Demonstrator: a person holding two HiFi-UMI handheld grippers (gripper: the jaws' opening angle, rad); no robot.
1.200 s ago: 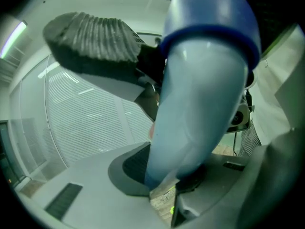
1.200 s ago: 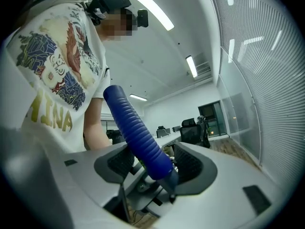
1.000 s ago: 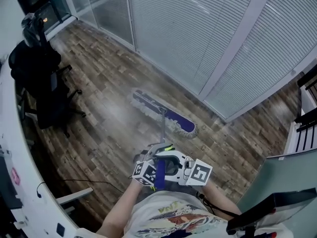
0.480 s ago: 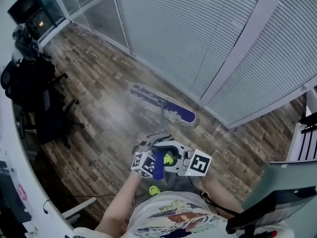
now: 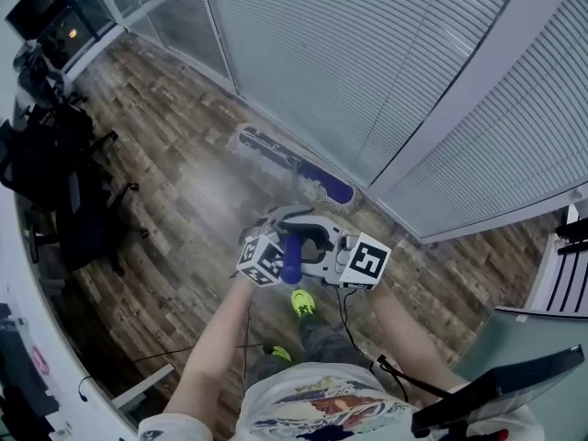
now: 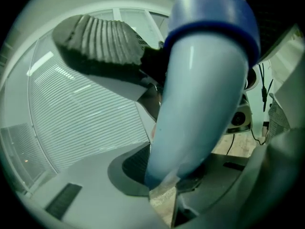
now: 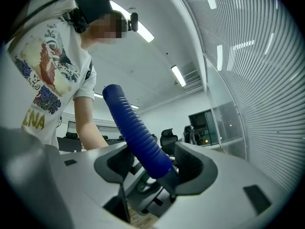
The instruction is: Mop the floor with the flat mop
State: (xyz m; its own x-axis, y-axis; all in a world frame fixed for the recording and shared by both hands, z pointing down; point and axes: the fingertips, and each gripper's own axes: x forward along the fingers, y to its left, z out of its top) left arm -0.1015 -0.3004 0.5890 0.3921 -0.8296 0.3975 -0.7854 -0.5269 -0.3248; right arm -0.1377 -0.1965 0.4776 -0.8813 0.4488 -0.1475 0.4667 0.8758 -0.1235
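The flat mop's purple head (image 5: 296,167) lies on the wood floor, close to the foot of the glass wall. Its pole (image 5: 300,208) rises toward me and ends in a blue grip (image 5: 291,257) between the two marker cubes. My left gripper (image 5: 278,239) is shut on the pole, which fills the left gripper view as a pale blue tube (image 6: 200,94) pressed between the jaws. Just behind it, my right gripper (image 5: 317,246) is shut on the ribbed blue grip (image 7: 136,132), which stands up between its pads (image 7: 191,162).
Black office chairs (image 5: 55,182) stand at the left beside a curved white desk (image 5: 18,338). A glass wall with blinds (image 5: 367,72) runs across the far side. A cable (image 5: 184,349) lies on the floor by my green shoe (image 5: 301,303). A monitor (image 5: 496,395) is at lower right.
The mop head has slid forward along the floor toward the glass wall. Both grippers and the person have advanced with it, and both grips are unchanged.
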